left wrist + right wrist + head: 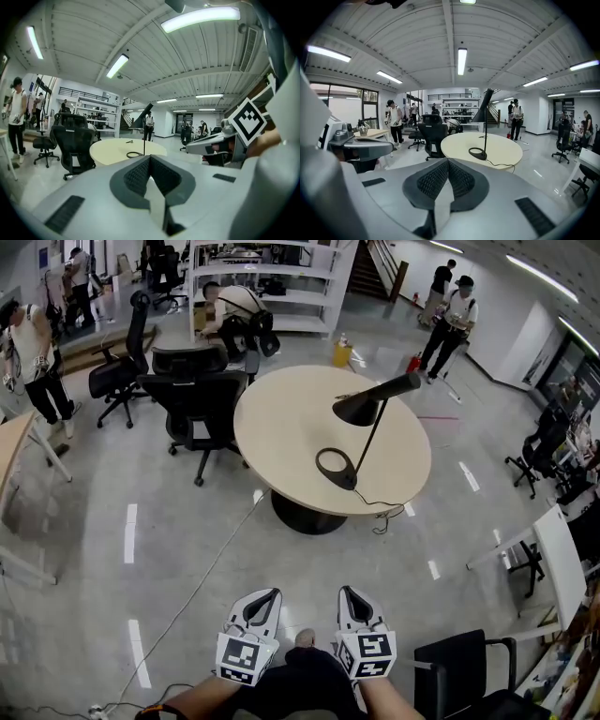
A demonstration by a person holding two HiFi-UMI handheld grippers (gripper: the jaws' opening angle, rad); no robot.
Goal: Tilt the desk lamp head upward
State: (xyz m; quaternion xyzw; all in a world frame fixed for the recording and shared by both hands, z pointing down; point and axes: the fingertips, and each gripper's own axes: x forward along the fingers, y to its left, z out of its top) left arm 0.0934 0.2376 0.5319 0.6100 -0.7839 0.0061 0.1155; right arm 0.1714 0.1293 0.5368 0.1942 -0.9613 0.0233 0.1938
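A black desk lamp stands on the round beige table (pixel 281 442). Its ring base (pixel 336 468) lies near the table's front edge, and a thin stem rises to the cone head (pixel 361 409), which hangs downward. The lamp also shows far ahead in both gripper views, as a stem (pixel 144 140) in the left one and a ring base (pixel 477 152) in the right one. My left gripper (pixel 270 594) and right gripper (pixel 349 592) are held low and side by side, well short of the table. Both are shut with nothing in them: left gripper (pixel 150 158), right gripper (pixel 448 161).
Black office chairs (pixel 202 395) stand at the table's left. The lamp's cable (pixel 384 514) drops over the table's near edge. Another black chair (pixel 469 671) is close at my right, beside a white desk (pixel 562 559). Several people stand around the room, and shelving lines the back.
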